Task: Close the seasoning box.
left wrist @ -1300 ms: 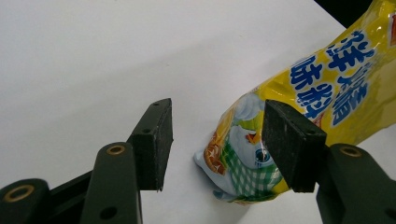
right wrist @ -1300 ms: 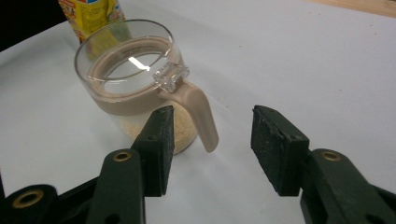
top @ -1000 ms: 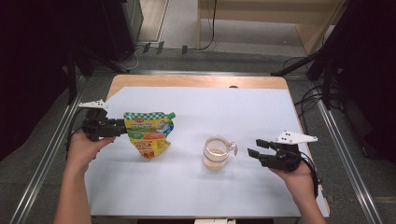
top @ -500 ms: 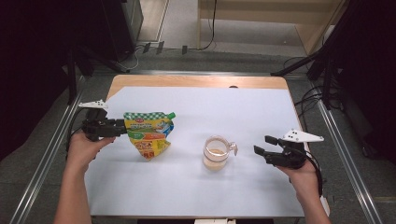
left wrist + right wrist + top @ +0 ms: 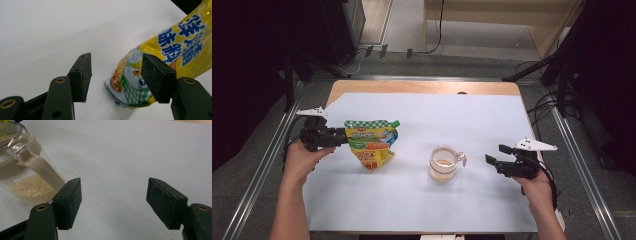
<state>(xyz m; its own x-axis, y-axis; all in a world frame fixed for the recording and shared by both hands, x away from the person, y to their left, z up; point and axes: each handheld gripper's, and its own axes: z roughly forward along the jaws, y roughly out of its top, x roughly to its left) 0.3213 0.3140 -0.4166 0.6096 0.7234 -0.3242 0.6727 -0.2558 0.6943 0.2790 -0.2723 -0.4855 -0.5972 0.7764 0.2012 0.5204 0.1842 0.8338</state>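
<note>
The pouch [image 5: 371, 143], yellow and green with a green cap at its upper right corner, lies flat on the white sheet [image 5: 422, 200] in the left half of the high view. My left claw [image 5: 343, 138] sits at its left edge, level with the counter [image 5: 422, 88]. In the left gripper view the pouch [image 5: 160, 62] enters from the upper right; one corner reaches in between my jaws, close against the right pad [image 5: 156, 77], while the left pad [image 5: 81, 75] stands clear of it over bare sheet. The left claw is spread, pinching nothing.

The jar [image 5: 443, 163], clear glass with a tan lid rim and pale grains in the bottom, stands upright right of centre in the high view, well apart from the pouch. My right claw [image 5: 494, 156] lies to its right, pointing at it and near but not touching. In the right gripper view the jar [image 5: 23, 177] fills the upper left, with its clasp [image 5: 18, 151] facing me, beyond my left jaw. The right claw's jaws have just been opening and stand wide, with bare sheet between them.
</note>
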